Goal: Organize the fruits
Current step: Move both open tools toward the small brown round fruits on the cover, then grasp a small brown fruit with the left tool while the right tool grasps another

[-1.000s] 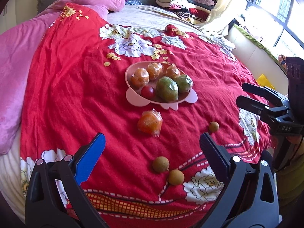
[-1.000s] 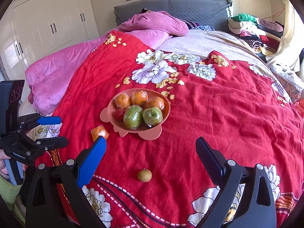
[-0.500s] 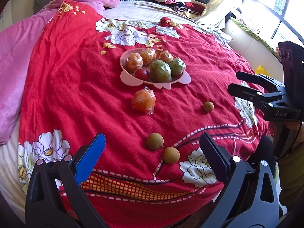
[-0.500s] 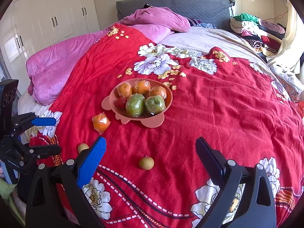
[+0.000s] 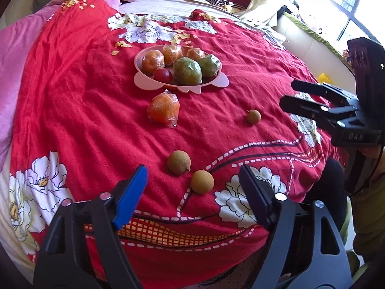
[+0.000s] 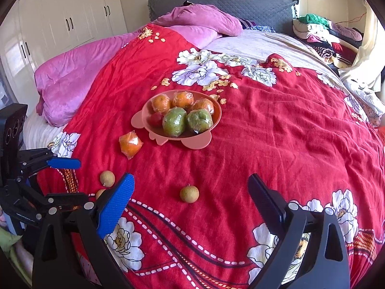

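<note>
A pink bowl on the red floral bedspread holds wrapped oranges, two wrapped green fruits and a small red one. One wrapped orange lies loose in front of it. Two small brown fruits lie just ahead of my left gripper. Its jaws are closing with the nearer fruit between them, pads not touching it. A third brown fruit sits just ahead of my right gripper, which is open and empty. The left gripper also shows at the left of the right wrist view.
A pink quilt and pillow lie at the bed's left and head. A clothes pile sits at the far right. White wardrobes stand on the left and a window on the right. The near bed edge runs under both grippers.
The left gripper's fingers have come closer together, and it has moved in and down toward the two brown fruits. The right gripper has stayed where it was, open.
</note>
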Tool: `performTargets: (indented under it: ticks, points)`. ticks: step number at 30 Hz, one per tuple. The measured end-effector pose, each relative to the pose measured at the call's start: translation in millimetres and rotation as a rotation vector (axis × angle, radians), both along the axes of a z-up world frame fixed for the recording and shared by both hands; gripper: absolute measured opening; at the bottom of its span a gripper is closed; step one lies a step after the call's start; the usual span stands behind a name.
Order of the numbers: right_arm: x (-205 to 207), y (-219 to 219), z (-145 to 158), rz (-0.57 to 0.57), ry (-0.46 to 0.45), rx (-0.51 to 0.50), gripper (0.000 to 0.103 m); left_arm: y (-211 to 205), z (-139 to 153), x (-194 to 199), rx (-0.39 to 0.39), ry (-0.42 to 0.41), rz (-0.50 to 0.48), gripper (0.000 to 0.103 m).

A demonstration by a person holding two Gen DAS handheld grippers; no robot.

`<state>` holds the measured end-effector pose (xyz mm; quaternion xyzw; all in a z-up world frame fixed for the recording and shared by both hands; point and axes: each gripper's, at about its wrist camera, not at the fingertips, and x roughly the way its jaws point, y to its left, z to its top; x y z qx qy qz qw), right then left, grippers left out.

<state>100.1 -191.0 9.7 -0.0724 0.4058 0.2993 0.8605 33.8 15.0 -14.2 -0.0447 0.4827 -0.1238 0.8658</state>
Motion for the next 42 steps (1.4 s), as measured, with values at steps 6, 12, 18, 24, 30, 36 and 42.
performTargets:
  ticks: [6, 12, 18, 24, 30, 36, 42]
  points:
    - [1, 0, -8, 0.000, 0.018, -0.006, 0.095, -3, -6, 13, -0.010, 0.028, -0.013, 0.053]
    - [1, -2, -12, 0.000, 0.026, -0.008, 0.095, -11, -13, 6, -0.013, 0.056, -0.046, 0.041]
    - [5, -2, -17, -0.001, 0.033, -0.018, 0.095, -18, -26, 1, -0.014, 0.098, -0.074, 0.033]
    - [8, 3, -30, 0.018, 0.051, -0.043, 0.086, -22, -33, 6, -0.004, 0.104, -0.076, 0.028]
    - [13, 14, -48, 0.056, 0.089, -0.081, 0.051, -24, -39, 11, -0.001, 0.107, -0.072, 0.026]
    - [18, 21, -59, 0.070, 0.104, -0.106, 0.030, -23, -42, 13, -0.005, 0.107, -0.074, 0.025]
    - [21, 23, -62, 0.072, 0.108, -0.101, 0.022, -22, -43, 15, -0.010, 0.107, -0.076, 0.020]
